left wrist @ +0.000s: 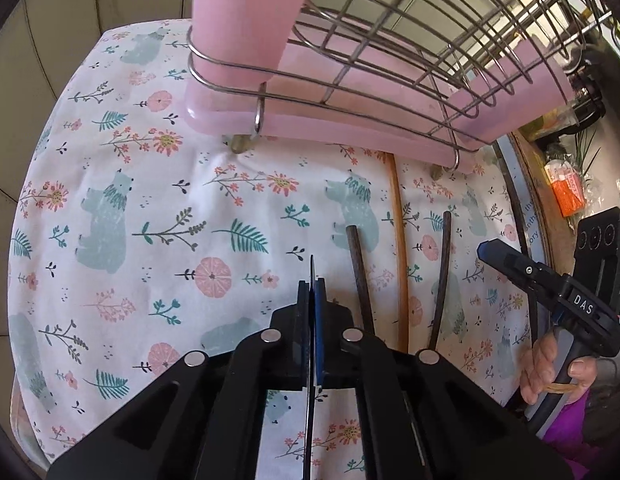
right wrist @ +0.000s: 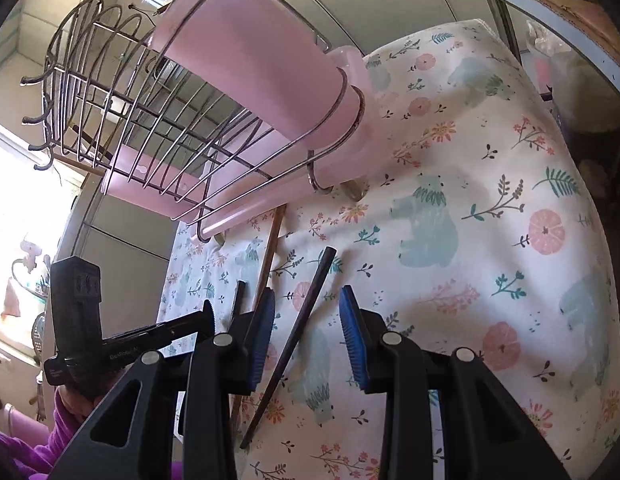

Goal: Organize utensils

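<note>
R gripper [right wrist: 308, 336] has its jaws abt half open w/ a dark chopstick [right wrist: 298, 332] lying on the floral cloth [right wrist: 469, 200] between the pads, untouched; its long axis runs roughly along the fingers, tip pointing toward the pink wire rack [right wrist: 230, 100] at the cloth's far edge. L gripper [left wrist: 311, 304] is fully closed on nothing, sitting just left of the sticks, so R is nearer. Second dark chopstick [left wrist: 439, 276] & a pale bamboo one [left wrist: 399, 248] lie alongside; prob R just lowers & pinches
</note>
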